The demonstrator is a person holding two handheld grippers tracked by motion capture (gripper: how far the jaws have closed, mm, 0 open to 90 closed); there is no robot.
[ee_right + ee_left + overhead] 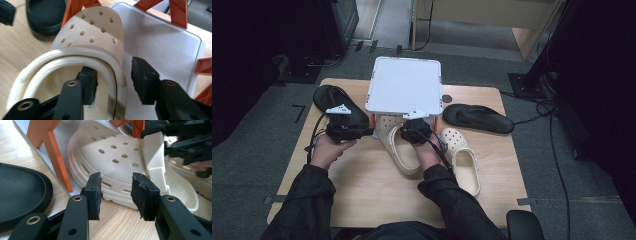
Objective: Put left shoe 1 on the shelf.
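Cream clog lies on the wooden table with its toe tucked under the white rack's lower shelf, between orange legs — its heel end points back toward the person. In the right gripper view, the right gripper straddles the rim of the clog's opening: one pad sits inside the shoe against the inner wall, the other stands clear on the outside over the white shelf, so the jaws are spread and not pinching the rim. In the left gripper view, the left gripper has its pads parted, with bare table between them; they sit just in front of the clog's sole edge, near it, and whether they touch it I cannot tell. From the high view, both hands come in from the bottom, the left one beside the rack's front-left corner and the right one over the clog. A second cream clog lies just to the right of the first. One black sandal rests at the rack's left, partly under the left gripper — another black sandal lies well apart on the right. The rack's white top covers the shelf from above
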